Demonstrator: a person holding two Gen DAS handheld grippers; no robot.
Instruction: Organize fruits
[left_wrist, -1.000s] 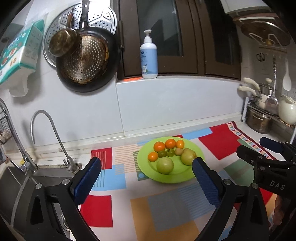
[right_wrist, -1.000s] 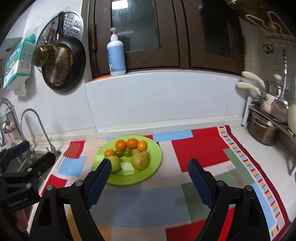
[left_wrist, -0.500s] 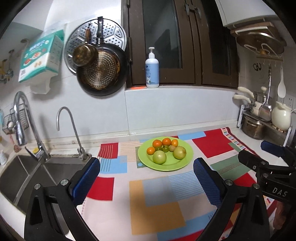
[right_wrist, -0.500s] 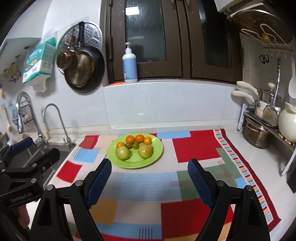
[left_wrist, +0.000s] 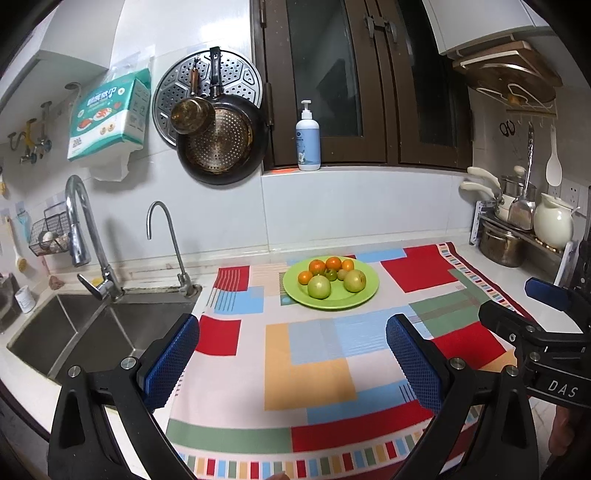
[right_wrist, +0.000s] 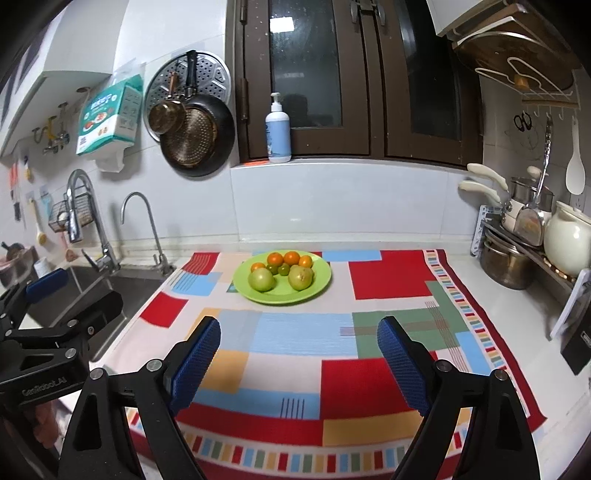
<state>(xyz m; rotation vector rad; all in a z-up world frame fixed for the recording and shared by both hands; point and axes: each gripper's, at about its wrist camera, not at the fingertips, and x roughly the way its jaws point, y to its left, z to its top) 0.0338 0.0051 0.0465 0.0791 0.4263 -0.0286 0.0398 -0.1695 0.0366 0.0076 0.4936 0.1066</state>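
2 grippers, your left gripper (left_wrist: 291, 350) and right gripper (right_wrist: 297, 350), hang wide open and empty, well apart from the green plate (left_wrist: 365, 295) at 12 o'clock holding all the fruits (left_wrist: 319, 286), so organizing looks finished or unstarted; next, approach only if needed.

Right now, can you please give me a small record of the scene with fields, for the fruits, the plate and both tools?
plate: green plate on the patchwork mat, upright
large fruits: two yellow-green fruits at the plate's front
small fruits: four oranges at the back, small green ones between
left tool: left tool open, holds nothing
right tool: right tool open, holds nothing
contact: neither tool touches the plate
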